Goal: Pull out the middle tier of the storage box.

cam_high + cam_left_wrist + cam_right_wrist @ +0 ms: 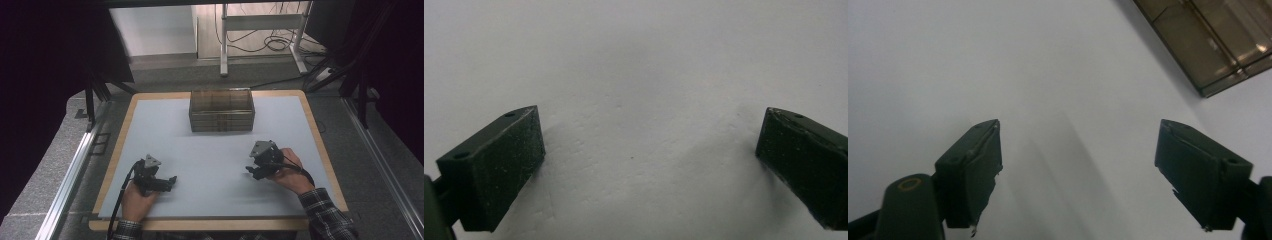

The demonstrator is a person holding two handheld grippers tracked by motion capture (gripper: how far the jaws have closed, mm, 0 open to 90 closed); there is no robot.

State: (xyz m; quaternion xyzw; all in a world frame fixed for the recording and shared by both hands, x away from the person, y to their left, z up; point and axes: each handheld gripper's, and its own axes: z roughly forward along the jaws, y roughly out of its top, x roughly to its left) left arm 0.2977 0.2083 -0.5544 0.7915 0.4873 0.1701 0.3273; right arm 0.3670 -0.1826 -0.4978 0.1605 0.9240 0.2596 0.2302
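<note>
Both grippers, left (pixel 172 180) & right (pixel 249 170), jaws wide apart w/ nothing between, low near table's (pixel 210 155) front edge; box (pixel 221 111) at far edge.

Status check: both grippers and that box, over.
Left gripper open, empty, low over the white table. Right gripper open, empty. Brown see-through box at far centre, untouched. Nothing between grippers and box.
</note>
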